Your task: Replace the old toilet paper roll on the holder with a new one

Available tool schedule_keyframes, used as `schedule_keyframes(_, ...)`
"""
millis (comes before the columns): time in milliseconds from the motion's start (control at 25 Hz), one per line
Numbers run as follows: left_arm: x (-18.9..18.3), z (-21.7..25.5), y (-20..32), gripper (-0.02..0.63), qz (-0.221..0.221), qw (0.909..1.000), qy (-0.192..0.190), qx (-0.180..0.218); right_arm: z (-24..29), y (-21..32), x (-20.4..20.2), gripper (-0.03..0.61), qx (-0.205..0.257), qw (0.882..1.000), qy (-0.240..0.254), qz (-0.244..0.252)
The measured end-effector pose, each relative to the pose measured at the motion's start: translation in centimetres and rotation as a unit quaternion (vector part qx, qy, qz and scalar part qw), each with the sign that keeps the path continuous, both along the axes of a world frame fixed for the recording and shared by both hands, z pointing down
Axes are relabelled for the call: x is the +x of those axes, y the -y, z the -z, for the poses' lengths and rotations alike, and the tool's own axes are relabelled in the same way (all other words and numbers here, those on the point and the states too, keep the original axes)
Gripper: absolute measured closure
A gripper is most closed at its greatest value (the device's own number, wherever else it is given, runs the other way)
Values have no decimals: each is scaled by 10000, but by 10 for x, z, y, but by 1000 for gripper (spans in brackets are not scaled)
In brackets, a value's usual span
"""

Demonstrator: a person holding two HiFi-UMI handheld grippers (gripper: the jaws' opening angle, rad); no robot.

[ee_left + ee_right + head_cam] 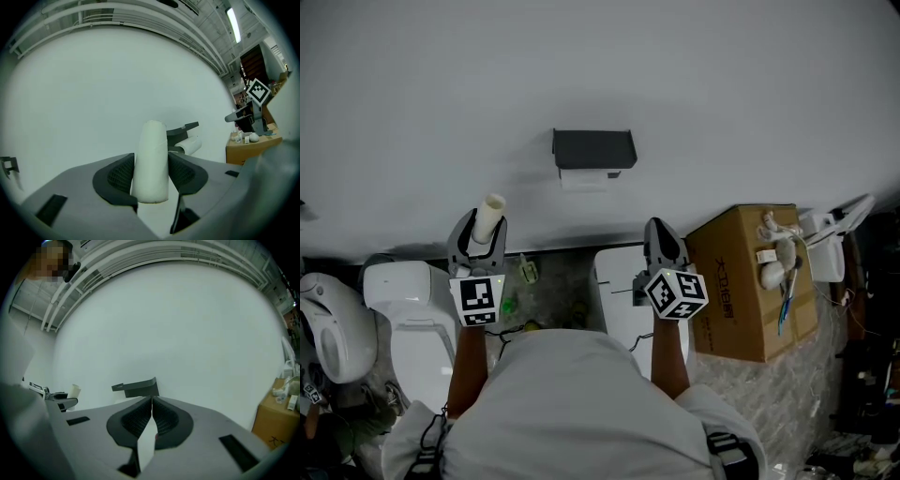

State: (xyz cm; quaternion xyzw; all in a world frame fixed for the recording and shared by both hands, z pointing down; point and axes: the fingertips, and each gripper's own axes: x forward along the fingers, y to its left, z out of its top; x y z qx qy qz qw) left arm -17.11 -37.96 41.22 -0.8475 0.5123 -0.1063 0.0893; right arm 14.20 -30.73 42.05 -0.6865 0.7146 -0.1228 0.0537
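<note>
The left gripper [479,232] grips 1 pale cardboard tube [151,157], the right gripper [151,404] is clenched empty, both facing the dark wall holder [592,148].

Plain white wall [722,94] ahead. White toilet [408,300] stood at left, cardboard box [741,281] with clutter on top at right, speckled floor [553,291] between. Strip light [233,23] glowed overhead.

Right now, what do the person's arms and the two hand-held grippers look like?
Both the left hand-held gripper and the right hand-held gripper have grey moulded bodies with dark ribbed pads inside the jaws. Each carries a white cube printed with black square markers. The person wears a light short-sleeved top with dark straps at the shoulders.
</note>
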Motion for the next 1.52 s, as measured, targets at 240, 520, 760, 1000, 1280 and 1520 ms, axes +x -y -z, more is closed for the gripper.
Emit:
schedule_keyframes(240,-6,7,4,379,49,9999,-162,21,0,3,1,572,-106,9998,-190,-16)
schedule_keyframes(520,-14,15,9,379,128,9996,-203,117,1,8,-3,574,-158,9995,-289,22)
schedule_keyframes(760,-21,22,10,379,182,9994,-238,180,3,7,-9,574,-175,9995,-249,61)
schedule_keyframes(1000,-31,25,9,379,289,9990,-299,166,2,7,-14,575,-147,9993,-317,102)
schedule_keyframes(1280,-36,28,11,379,382,9982,-445,130,4,8,-13,574,-126,9995,-242,130)
schedule_keyframes(1520,-35,32,11,379,387,9977,-535,172,8,8,-9,574,-46,9999,-44,97)
